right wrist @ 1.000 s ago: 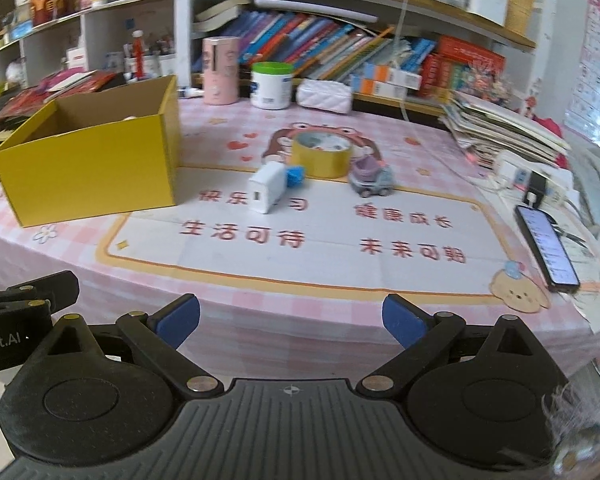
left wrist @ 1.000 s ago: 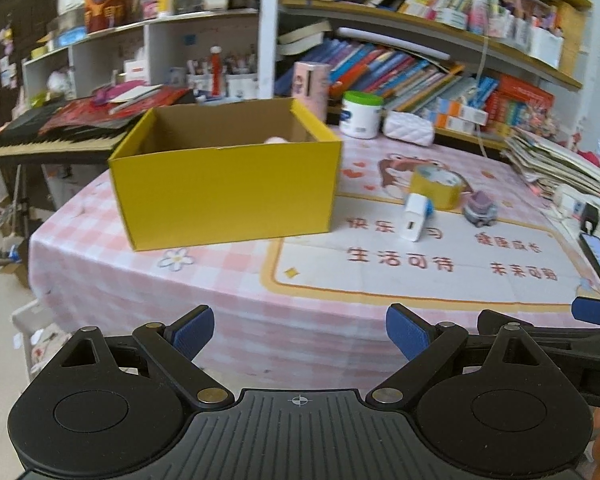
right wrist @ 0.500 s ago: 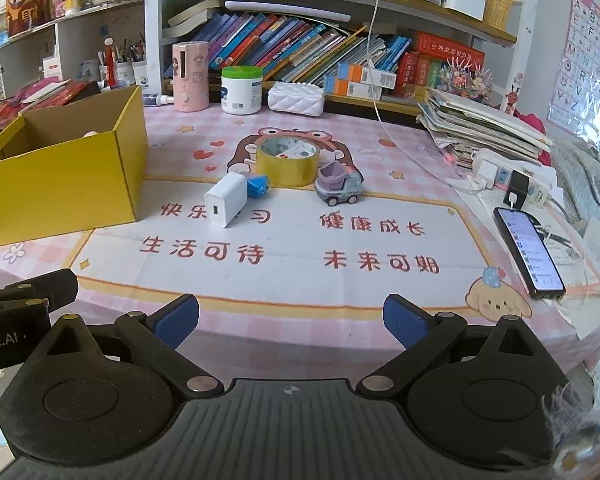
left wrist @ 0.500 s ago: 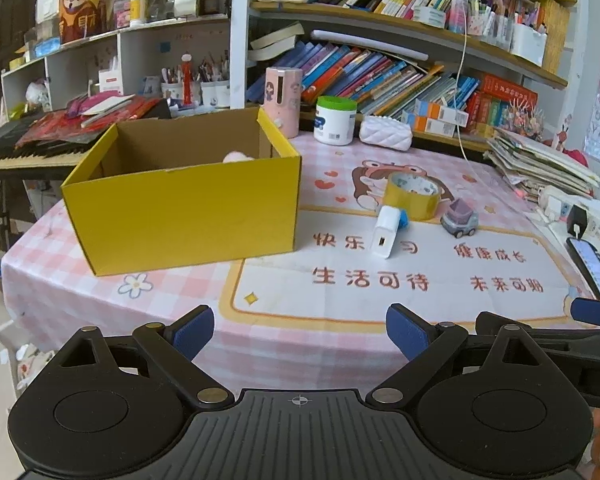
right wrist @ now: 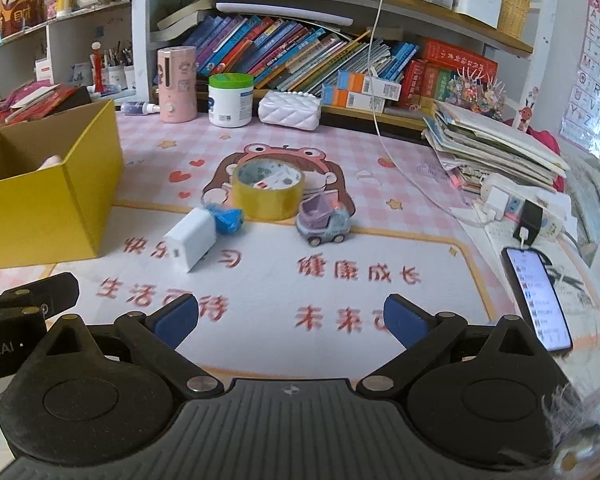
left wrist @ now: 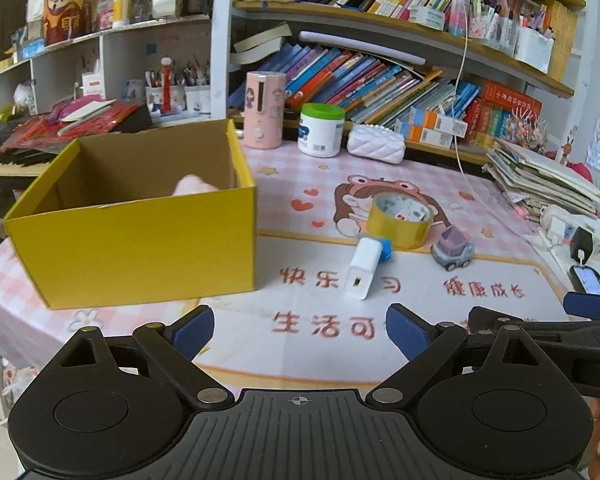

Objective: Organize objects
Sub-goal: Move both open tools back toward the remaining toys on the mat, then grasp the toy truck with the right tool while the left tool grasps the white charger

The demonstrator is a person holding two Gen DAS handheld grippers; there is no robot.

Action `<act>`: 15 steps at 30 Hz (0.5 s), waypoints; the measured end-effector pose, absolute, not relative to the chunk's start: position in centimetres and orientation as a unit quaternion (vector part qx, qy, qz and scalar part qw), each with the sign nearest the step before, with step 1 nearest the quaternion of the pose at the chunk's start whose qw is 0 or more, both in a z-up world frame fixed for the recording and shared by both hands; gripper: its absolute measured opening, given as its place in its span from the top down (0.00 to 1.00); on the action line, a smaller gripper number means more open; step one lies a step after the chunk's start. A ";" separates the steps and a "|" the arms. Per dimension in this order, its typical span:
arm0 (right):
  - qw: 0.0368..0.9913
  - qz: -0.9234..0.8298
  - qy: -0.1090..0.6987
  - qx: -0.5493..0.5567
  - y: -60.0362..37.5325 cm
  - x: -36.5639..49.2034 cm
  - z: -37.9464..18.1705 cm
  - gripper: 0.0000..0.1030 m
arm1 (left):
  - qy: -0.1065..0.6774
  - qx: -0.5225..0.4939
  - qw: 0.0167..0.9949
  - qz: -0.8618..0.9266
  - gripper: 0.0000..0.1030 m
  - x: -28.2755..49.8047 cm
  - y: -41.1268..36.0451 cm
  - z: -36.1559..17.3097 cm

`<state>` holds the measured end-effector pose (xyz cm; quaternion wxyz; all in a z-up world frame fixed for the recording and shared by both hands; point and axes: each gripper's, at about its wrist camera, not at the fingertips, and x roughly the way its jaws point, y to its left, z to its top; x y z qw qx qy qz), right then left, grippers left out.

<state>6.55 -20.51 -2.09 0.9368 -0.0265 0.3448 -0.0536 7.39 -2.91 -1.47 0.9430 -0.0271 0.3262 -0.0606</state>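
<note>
Presently, as the two wrist views show it:

Left gripper (left wrist: 299,326): released, jaws spread wide with nothing between them, hanging over the near edge of the bench (left wrist: 308,184).
Right gripper (right wrist: 291,314): released as well, blue pads far apart and empty, over the printed red characters on the bench cover.
Landmark: yellow cardboard box (left wrist: 140,240), open at the top, standing on the left part of the bench.
Inside the box: something pink (left wrist: 192,186) shows just above the front wall; what it is cannot be told.
White charger (right wrist: 190,242): lying on its side to the right of the box, apart from it, nearer the grippers than the other loose things.
Blue piece (right wrist: 228,219): touching the far end of the charger, on the side away from the box.
Yellow tape roll (right wrist: 267,190): lying flat, further right of the box than the charger, just behind the blue piece.
Toy car (right wrist: 323,222): lilac and grey, just beside the tape roll on the side away from the box.
Phone (right wrist: 538,298): screen lit, far to the right of the box near the bench edge, with a cable plugged in.
Back row: pink cylinder (left wrist: 262,110), white jar with green lid (left wrist: 321,130) and white quilted pouch (left wrist: 376,145), behind and to the right of the box, in front of a bookshelf (left wrist: 380,60).
</note>
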 end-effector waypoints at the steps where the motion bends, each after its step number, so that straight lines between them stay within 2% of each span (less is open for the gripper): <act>1: 0.937 -0.053 0.345 -0.028 -20.8 7.0 -2.1 0.03 | 0.326 -0.028 0.943 -0.060 0.09 7.7 -3.2 -1.5; 8: 0.935 -0.047 0.349 -0.036 -24.0 10.8 -2.4 0.03 | 0.326 -0.032 0.943 -0.054 0.13 10.9 -6.2 -1.9; 11: 0.934 -0.045 0.352 -0.036 -25.5 12.3 -2.7 0.03 | 0.332 -0.024 0.941 -0.055 0.20 12.3 -7.8 -2.3; 13: 0.934 -0.041 0.353 -0.034 -26.4 13.2 -3.0 0.03 | 0.338 -0.018 0.939 -0.053 0.31 13.2 -8.6 -2.7; 15: 0.934 -0.033 0.353 -0.033 -27.2 14.3 -3.4 0.03 | 0.348 -0.016 0.936 -0.049 0.36 14.3 -9.3 -3.3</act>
